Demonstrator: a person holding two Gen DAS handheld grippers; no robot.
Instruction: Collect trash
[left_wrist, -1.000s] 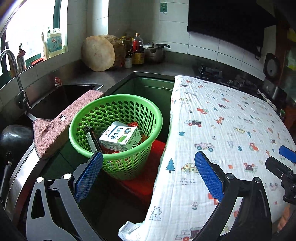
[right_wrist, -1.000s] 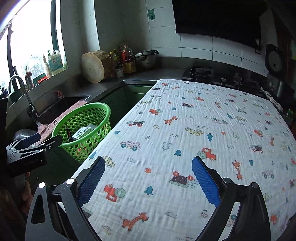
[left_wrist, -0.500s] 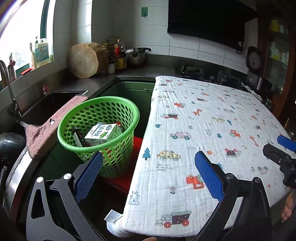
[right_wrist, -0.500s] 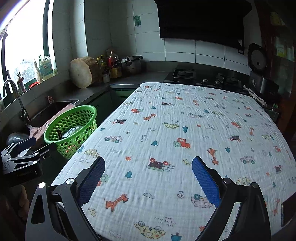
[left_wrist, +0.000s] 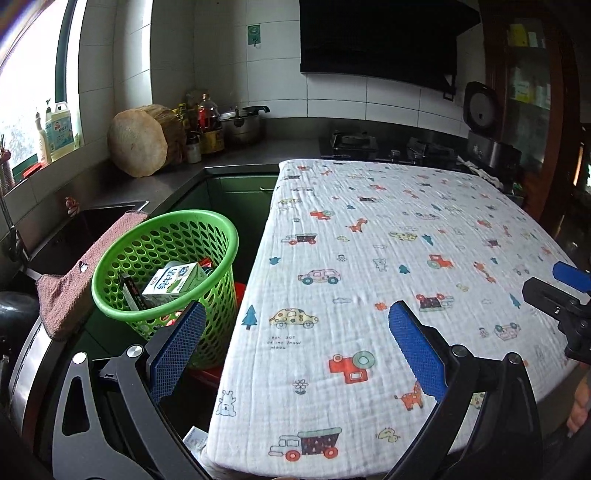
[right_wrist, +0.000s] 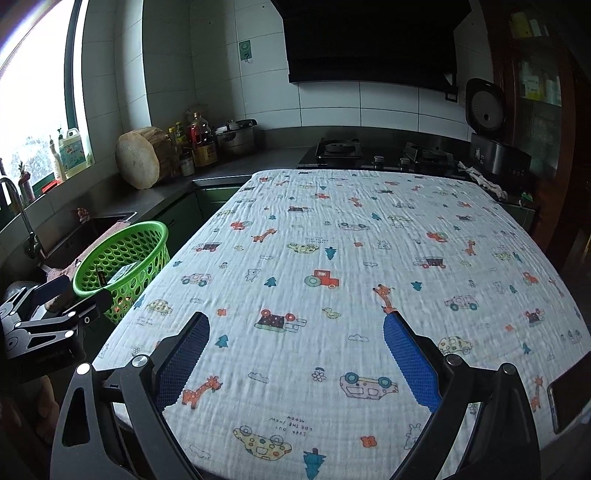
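Observation:
A green perforated basket (left_wrist: 122, 254) stands left of the table on a red stool (left_wrist: 207, 374); it also shows in the right wrist view (right_wrist: 155, 236). Inside it lie a white and green milk carton (left_wrist: 173, 282), a dark wrapper (left_wrist: 131, 291) and something red. My left gripper (left_wrist: 295, 328) is open and empty, held over the table's left front edge beside the basket. My right gripper (right_wrist: 295, 332) is open and empty above the table's front. The table wears a white cloth with cartoon vehicles (right_wrist: 351, 266). A small paper scrap (left_wrist: 195, 439) lies low below the table's front left corner.
A pink towel (left_wrist: 81, 269) hangs over the sink edge left of the basket. The counter behind holds a round wooden block (left_wrist: 138, 146), bottles, a pot (left_wrist: 240, 125) and a gas hob (right_wrist: 373, 151). A phone (right_wrist: 569, 398) lies at the table's right front edge.
Both grippers have drawn back and risen from the basket and table, and the left view has swung right. The basket now looks smaller. Both stay open and empty.

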